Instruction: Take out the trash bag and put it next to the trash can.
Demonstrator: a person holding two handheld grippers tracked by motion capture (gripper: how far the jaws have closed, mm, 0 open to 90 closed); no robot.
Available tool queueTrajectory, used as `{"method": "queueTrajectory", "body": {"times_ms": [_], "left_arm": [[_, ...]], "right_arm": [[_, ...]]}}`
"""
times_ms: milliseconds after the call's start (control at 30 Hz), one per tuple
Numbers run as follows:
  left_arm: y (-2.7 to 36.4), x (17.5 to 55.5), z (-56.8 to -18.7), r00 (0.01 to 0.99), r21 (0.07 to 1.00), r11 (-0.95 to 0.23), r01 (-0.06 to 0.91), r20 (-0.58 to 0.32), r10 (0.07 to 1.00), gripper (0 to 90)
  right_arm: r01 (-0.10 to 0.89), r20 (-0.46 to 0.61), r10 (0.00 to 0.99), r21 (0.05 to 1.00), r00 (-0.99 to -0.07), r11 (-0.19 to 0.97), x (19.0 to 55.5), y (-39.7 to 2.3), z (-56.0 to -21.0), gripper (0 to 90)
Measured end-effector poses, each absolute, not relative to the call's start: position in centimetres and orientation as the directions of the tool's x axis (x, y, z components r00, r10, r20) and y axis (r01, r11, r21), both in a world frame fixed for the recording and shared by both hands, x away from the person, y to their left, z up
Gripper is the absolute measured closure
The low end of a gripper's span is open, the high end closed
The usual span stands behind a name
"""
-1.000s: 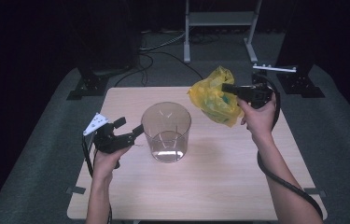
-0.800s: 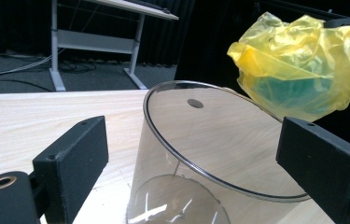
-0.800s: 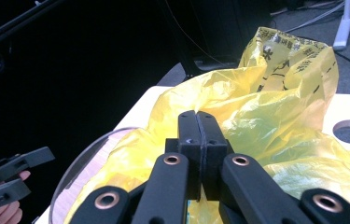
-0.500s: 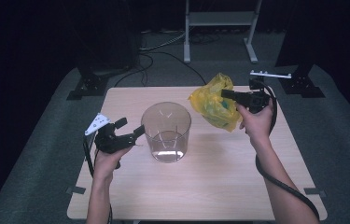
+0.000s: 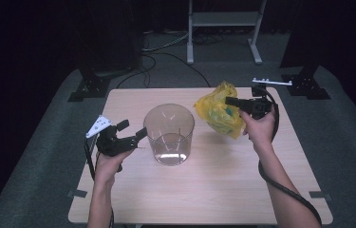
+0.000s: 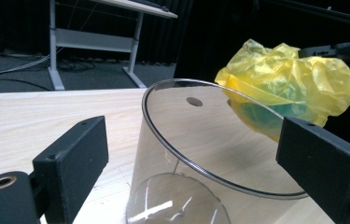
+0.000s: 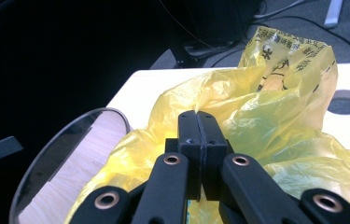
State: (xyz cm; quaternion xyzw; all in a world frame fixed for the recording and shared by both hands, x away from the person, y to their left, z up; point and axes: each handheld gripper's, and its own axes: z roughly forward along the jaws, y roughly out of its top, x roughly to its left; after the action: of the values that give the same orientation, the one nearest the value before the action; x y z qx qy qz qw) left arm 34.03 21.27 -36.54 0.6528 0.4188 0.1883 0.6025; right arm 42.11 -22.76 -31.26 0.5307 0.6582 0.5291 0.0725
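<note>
A clear plastic container (image 5: 169, 133) stands upright in the middle of the wooden table (image 5: 213, 190). My left gripper (image 5: 133, 129) is open at its left side, and in the left gripper view its jaws stand wide apart on either side of the container (image 6: 196, 154) without touching it. My right gripper (image 5: 229, 100) is shut on a crumpled yellow plastic bag (image 5: 216, 114), holding it above the table just right of the container's rim. In the right gripper view the shut gripper (image 7: 197, 123) pinches the bag (image 7: 266, 107). Something green shows through the bag (image 6: 261, 116).
The table has a round hole (image 7: 345, 101) beyond the bag. Black stand bases (image 5: 90, 88) (image 5: 304, 83) sit on the floor at the table's far corners. A white desk frame (image 5: 223, 19) and cables lie behind. The right gripper's cable (image 5: 280, 185) trails along the forearm.
My right gripper has brought the yellow bag a little nearer and lower, beside the container. The left gripper has stayed open in place.
</note>
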Motion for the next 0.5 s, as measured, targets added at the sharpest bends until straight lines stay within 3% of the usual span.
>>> {"method": "queueTrajectory", "body": {"times_ms": [500], "left_arm": [[21.4, 34.1, -36.7, 0.576, 0.943, 0.078, 0.324, -0.262, 0.775, 8.0]], "right_arm": [[0.654, 0.469, 0.79, 0.748, -0.396, -0.116, 42.7, -22.6, -33.5, 90.0]]}}
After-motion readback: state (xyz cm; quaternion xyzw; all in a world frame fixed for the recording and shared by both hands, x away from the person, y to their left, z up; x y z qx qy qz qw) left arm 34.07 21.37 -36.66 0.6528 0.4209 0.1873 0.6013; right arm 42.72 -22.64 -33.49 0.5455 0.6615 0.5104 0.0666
